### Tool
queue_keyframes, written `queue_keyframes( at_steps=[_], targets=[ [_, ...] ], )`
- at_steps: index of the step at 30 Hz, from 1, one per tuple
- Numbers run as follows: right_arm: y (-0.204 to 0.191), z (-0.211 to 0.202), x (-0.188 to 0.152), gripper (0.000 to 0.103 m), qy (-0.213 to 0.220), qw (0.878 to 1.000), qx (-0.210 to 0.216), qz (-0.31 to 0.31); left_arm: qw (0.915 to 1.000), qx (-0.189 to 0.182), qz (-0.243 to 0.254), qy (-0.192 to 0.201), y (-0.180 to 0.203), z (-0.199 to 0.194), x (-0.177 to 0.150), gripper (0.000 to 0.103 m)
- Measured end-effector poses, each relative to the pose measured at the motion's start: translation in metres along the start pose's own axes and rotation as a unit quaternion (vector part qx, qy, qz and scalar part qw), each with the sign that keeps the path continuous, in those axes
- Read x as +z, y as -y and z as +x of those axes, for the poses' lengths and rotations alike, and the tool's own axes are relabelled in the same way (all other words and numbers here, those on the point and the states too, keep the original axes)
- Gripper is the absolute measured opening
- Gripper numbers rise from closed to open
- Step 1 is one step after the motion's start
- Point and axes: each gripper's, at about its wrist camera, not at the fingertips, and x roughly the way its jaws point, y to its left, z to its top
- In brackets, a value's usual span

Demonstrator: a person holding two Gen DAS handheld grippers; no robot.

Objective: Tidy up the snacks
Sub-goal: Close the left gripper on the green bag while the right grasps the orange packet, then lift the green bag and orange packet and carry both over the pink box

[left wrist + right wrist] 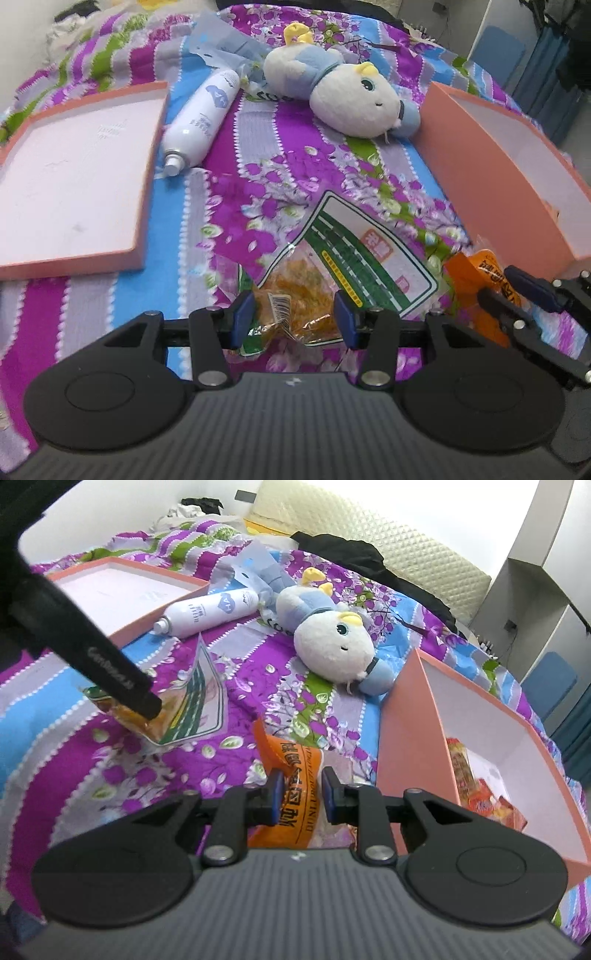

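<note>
Two snack packets are seen on the flowered bedspread (258, 155), each framed by a gripper. The green-and-white packet (354, 254) with orange contents lies flat, and its near end sits between the blue pads of the left gripper (293, 317), which is spread wide; the pads are not pressed against it. The orange packet (299, 794) is bracketed by the right gripper (303, 794), whose jaws are narrowed about it, though whether it is actually pinched cannot be told. Just to the right, a pink box (410, 738) is stood open, and red and yellow packets (476, 786) are seen inside it. A shallow pink lid (140, 206) lies well to the left, with a white spray bottle (201, 122) beside it and a plush toy (343, 92) farther back.
</note>
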Motion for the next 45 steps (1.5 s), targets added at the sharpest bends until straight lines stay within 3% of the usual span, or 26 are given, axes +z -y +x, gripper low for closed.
queue_keyframes(
  at_steps=[6,10,11,13,15,18,20,31,36,40,45],
  targets=[
    [-0.008,0.001,-0.023,0.027,-0.014,0.999,0.045,0.017,0.9994,0.029,0.012,-0.014,-0.001,-0.005,-0.018,0.054],
    [-0.007,0.001,-0.033,0.032,-0.015,0.996,0.075,0.046,0.9991,0.038,0.001,-0.021,-0.002,-0.007,-0.024,0.061],
    [-0.006,-0.001,-0.034,0.035,-0.01,0.995,0.082,0.052,0.9991,0.036,-0.003,-0.02,-0.002,-0.008,-0.026,0.063],
    [-0.003,-0.005,-0.035,0.061,0.0,0.994,0.094,0.063,0.9991,0.035,-0.014,-0.019,-0.004,-0.011,-0.028,0.074],
    [0.002,-0.009,-0.037,0.077,0.009,0.992,0.102,0.079,0.9987,0.04,-0.026,-0.018,-0.006,-0.014,-0.029,0.082],
    [0.009,-0.012,-0.039,0.083,0.014,0.987,0.12,0.102,0.9988,0.026,-0.038,-0.017,-0.009,-0.019,-0.031,0.092],
    [0.011,-0.013,-0.042,0.084,0.014,0.986,0.125,0.106,0.9986,0.024,-0.043,-0.016,-0.011,-0.022,-0.034,0.096],
    [0.019,-0.005,-0.05,0.087,0.019,0.982,0.135,0.134,0.9963,0.033,-0.078,-0.016,-0.034,-0.026,-0.047,0.1],
    [0.017,0.023,-0.052,0.087,-0.022,0.983,0.11,0.143,0.9943,0.025,-0.101,-0.024,-0.046,-0.011,-0.052,0.1],
    [0.019,0.042,-0.058,0.09,-0.04,0.979,0.117,0.162,0.9925,0.023,-0.114,-0.039,-0.048,0.01,-0.054,0.1],
    [0.016,0.047,-0.062,0.09,-0.029,0.981,0.124,0.145,0.9935,0.027,-0.109,-0.019,-0.041,0.02,-0.05,0.099]
  ],
)
